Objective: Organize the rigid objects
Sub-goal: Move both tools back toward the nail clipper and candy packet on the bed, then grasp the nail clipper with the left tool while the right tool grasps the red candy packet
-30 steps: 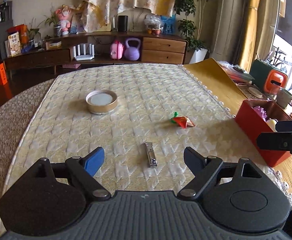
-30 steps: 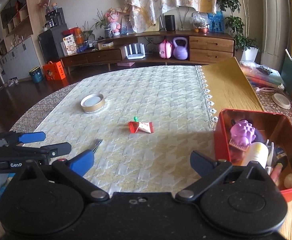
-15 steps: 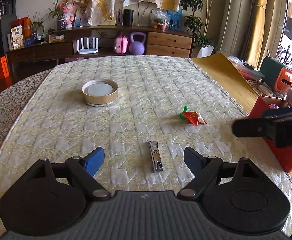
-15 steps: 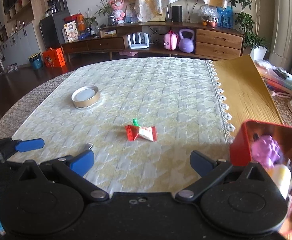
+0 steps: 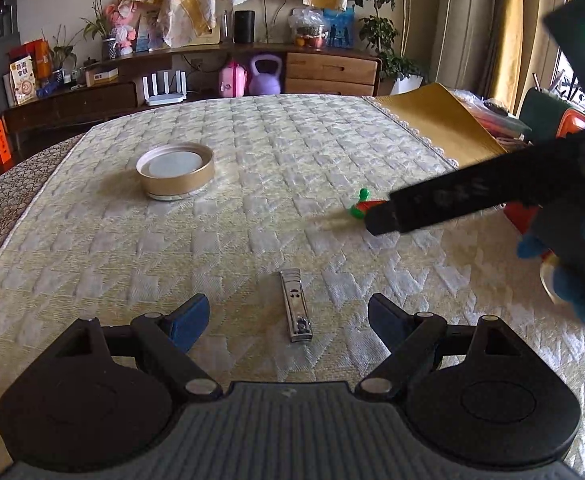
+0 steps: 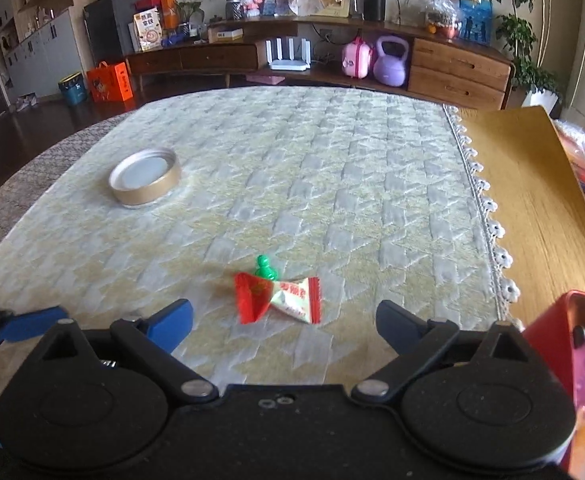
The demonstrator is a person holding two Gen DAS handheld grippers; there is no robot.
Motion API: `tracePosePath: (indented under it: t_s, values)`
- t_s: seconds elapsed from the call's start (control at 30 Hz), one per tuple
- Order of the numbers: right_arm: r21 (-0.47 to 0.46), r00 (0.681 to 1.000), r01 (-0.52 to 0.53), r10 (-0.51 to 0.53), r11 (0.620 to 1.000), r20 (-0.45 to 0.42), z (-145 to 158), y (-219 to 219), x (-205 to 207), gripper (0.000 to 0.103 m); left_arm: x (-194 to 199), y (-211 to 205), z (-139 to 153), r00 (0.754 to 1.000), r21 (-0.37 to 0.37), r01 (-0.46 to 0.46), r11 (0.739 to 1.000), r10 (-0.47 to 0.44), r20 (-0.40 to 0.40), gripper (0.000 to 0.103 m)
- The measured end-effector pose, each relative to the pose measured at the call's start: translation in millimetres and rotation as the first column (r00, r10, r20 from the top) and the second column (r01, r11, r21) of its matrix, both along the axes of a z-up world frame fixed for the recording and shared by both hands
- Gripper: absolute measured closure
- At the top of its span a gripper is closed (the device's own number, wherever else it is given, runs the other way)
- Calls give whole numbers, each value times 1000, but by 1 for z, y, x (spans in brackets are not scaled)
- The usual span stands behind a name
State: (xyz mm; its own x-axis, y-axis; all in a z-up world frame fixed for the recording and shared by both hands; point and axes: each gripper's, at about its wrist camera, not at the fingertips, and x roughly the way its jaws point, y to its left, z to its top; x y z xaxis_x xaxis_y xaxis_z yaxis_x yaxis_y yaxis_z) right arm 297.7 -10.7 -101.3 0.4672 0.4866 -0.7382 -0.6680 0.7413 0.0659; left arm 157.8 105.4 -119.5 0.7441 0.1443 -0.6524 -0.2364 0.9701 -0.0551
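- Looked like the reaching step: two pick-ups lined up, nothing lifted yet.
- Left fingers [image 5: 288, 316] spread wide, empty, either side of the flat silver metal nail clipper [image 5: 295, 305] on the worktop [image 5: 292, 152].
- Right fingers [image 6: 284, 318] just closing a little, still apart, touching nothing, by the red-and-white candy wrapper [image 6: 278, 297].
- Next: lower, squeeze, carry to the red box [image 6: 548, 332].
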Motion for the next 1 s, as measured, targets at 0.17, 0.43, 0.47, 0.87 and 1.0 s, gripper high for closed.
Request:
tracePosePath:
  t_s: [0.17,0.43,0.47,0.87,1.0]
  values:
    - [-14,1000,-11,11,1000,-19,-10,8,9,17,2,-2,-6,1000,0,0,1000,0,-13,17]
    - [-34,1000,-21,21,999,0,-15,16,9,24,4,-8,-8,1000,49,-4,999,3,1,32]
    - [-35,1000,-18,18,999,5,-15,16,8,27,5,-9,-8,1000,57,-5,998,5,2,39]
    - [-28,1000,7,-6,1000,28,-12,14,5,56,8,-12,-6,1000,71,10,997,-11,8,80]
    - [-27,999,26,-25,999,35,-11,11,4,68,9,-11,-5,1000,63,14,998,-14,4,89]
